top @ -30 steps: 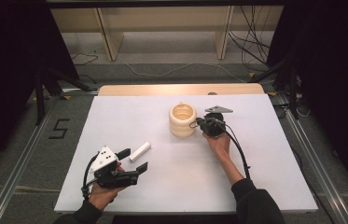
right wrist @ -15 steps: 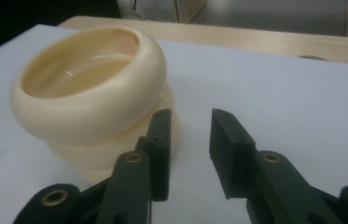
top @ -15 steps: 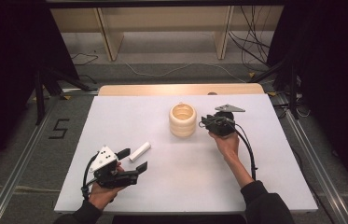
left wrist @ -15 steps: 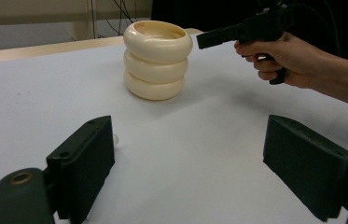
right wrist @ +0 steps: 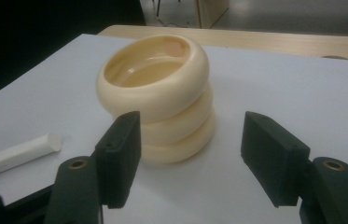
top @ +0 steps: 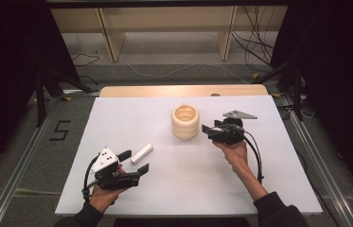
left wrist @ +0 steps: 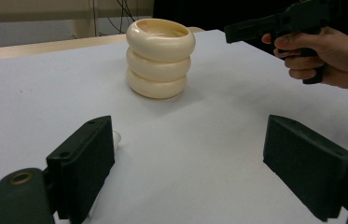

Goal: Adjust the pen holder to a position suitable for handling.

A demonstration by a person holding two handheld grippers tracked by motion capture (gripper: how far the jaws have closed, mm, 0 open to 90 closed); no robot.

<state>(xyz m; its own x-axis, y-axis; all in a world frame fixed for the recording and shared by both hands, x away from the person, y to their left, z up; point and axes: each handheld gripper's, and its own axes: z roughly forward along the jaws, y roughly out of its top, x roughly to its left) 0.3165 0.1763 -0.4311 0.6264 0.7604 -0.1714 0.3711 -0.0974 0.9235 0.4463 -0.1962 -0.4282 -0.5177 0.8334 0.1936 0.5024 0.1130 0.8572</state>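
The right gripper, jaws just opened and empty, sits just beside the cup. The left gripper gapes near the stick, perhaps touching it.

A white table fills the lower middle of the high view, with a pale wooden strip along its far edge. Behind it, at the top centre, stands a light wooden shelf frame on a grey floor. Cables trail at the upper right. Dark curtains close both sides. A "5" is marked on the floor at left.
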